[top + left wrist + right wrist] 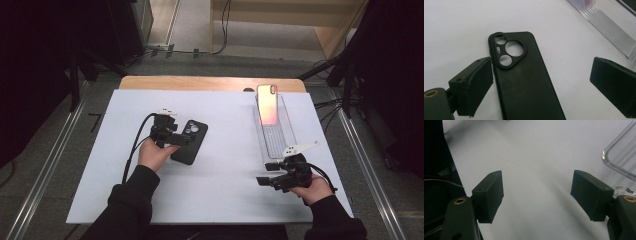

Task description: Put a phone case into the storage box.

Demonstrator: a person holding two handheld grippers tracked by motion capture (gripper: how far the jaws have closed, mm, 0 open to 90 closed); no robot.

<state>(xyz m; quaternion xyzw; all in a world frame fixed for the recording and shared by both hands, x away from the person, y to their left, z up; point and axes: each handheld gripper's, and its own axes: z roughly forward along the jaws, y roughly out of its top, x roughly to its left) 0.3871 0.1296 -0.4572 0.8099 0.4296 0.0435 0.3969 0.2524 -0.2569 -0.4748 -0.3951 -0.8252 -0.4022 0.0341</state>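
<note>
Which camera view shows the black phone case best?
The left gripper view: the black phone case lies close between open jaws, camera cutouts clear. In the high view it is small, partly behind the left hand-held gripper.

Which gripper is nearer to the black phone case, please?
Left. The left gripper is over the black phone case, fingers open either side of it; the right gripper sits far off.

— Glaring bright across the white table at frame centre; sinking into near black at the upper left and right edges of the high view.

— Casting soft shadows beneath the pads in both gripper views; blurring slightly at the bottom corners there.
</note>
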